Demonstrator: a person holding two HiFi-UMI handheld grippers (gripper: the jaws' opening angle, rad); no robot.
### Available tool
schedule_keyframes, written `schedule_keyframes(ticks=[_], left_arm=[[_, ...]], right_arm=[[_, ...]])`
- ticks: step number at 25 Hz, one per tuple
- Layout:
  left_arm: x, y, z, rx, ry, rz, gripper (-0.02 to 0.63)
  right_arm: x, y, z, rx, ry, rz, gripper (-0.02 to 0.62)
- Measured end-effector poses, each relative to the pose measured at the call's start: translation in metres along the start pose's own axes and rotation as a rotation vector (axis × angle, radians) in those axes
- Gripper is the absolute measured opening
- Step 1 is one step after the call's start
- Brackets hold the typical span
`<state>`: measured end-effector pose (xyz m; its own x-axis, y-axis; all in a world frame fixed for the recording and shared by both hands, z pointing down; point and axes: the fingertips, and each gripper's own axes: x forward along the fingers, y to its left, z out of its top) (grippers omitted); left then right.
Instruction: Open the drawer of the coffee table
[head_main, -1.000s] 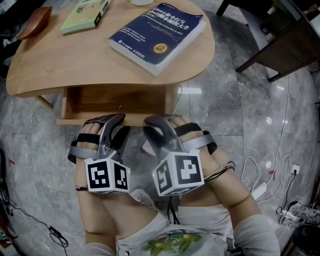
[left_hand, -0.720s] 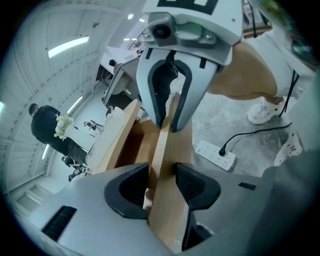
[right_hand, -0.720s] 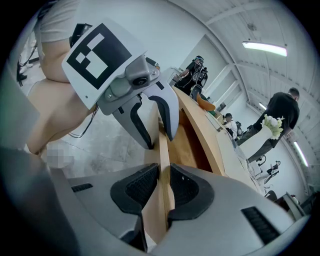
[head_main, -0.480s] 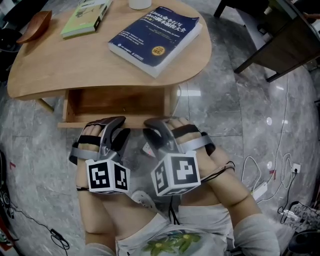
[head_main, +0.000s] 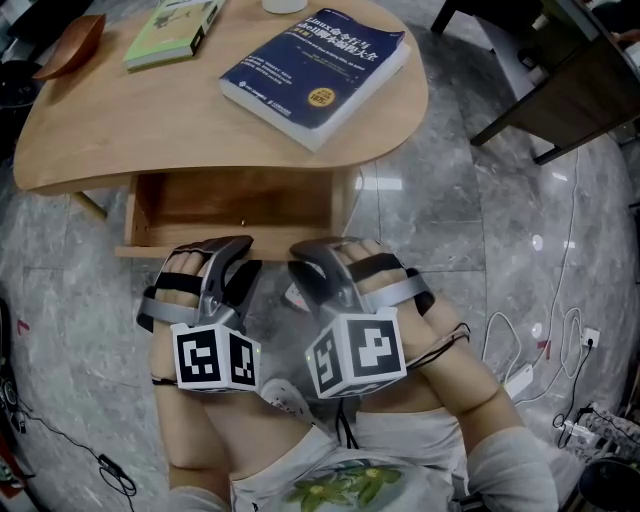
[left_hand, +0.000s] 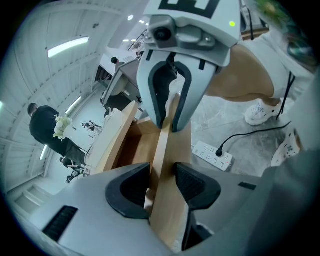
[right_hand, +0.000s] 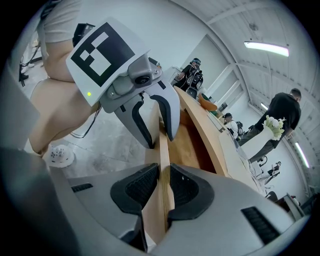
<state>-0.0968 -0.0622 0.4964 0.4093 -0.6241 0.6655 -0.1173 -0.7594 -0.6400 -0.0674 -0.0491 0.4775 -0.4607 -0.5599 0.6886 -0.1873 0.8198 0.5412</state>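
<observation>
Drawer (head_main: 235, 205) of the coffee table (head_main: 150, 130): in the head view we see it standing partly out beneath the wooden top, its front panel (head_main: 140, 247) toward us. The left gripper (head_main: 248, 252) and the right gripper (head_main: 303, 262) sit side by side at that panel, tips close together. A blue book (head_main: 315, 65) and a green book (head_main: 172, 25) lie apart on the top.

In the left gripper view we find the jaws astride the panel's upper edge but not clamped. The pad (left_hand: 195, 186) at the picture's right lies against the panel's face, and the other stands a sliver clear. Further along, the right gripper straddles the same panel. A power strip (left_hand: 212, 154) lies on the floor (left_hand: 220, 120) beyond.

In the right gripper view we see both pads pressed flat on the panel's thin edge, a firm clamp. The left gripper is just ahead on the same panel, and the drawer's open box is to the right.
</observation>
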Motion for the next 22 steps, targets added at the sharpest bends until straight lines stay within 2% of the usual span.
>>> schedule_keyframes(ticks=[22], left_arm=[[-0.0054, -0.0069, 0.0005, -0.006, 0.000, -0.005, 0.161]], right_arm=[[-0.0041, 0.0076, 0.0014, 0.011, 0.002, 0.029, 0.084]])
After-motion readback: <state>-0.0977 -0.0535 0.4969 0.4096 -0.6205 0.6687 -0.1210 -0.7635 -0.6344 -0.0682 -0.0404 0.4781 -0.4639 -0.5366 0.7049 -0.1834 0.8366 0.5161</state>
